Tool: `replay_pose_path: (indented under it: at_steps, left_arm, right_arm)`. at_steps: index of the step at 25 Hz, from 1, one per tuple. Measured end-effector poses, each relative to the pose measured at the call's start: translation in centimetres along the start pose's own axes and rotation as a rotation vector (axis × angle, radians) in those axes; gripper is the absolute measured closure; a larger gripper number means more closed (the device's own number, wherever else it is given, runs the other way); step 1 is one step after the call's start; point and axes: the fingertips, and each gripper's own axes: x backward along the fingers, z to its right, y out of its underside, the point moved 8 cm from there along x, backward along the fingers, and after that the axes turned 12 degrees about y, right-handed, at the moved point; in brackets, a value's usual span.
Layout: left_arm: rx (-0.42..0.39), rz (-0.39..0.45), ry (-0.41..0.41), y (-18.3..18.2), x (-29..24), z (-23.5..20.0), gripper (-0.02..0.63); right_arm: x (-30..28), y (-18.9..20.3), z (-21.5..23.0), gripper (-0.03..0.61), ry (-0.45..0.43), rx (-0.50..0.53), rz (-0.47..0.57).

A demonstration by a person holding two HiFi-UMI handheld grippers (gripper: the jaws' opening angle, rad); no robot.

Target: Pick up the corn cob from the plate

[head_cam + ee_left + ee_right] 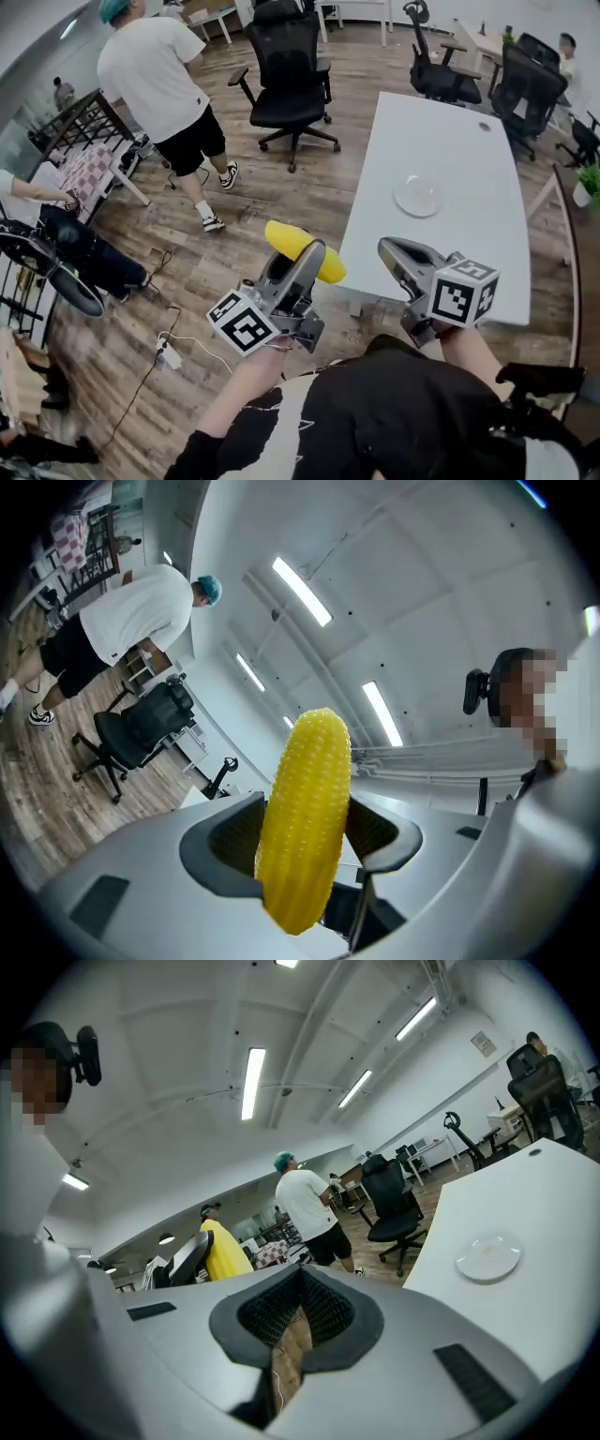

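Corn cob (302, 251) sits clamped in the left tongs (298, 272), held in the air over the wooden floor (216, 253), just left of the white bench's (469, 131) near corner. It lies straight across the tongs: in the head view its long axis runs from far left to near right, a rounded end showing on each side of the jaws. In the left gripper view it stands almost upright between the two dark pads, leaning slightly right. The pads press on its lower half, so most of its length rises above them and only a short stub hangs below. The jaws stand fairly wide, spread by the cob's thickness.

The right tongs (401, 255) are closed and empty; in the right gripper view the pads meet at their tips with nothing between them. They hover to the right of the cob's near-right end, close but not touching, over the bench's near edge.

The round plate (418, 196) rests bare on the bench, further off and to the right, well apart from the cob. I judge the pick-up complete; with the grip low on the cob, the long upper end could swing.
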Motion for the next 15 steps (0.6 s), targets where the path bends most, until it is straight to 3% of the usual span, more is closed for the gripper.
replay_pose_path:
  at_steps: [7, 15]
  left_arm:
    - [0.001, 0.046, -0.004, 2.7, -1.1, 3.4, 0.345]
    - [0.056, 0.157, -0.072, 8.7, -4.4, 6.3, 0.345]
  right_arm:
    - [2.9, -0.9, -0.3, 0.565, -0.137, 0.102, -0.011]
    - [10.1, -1.6, 5.5, 0.565, -0.035, 0.196, -0.098]
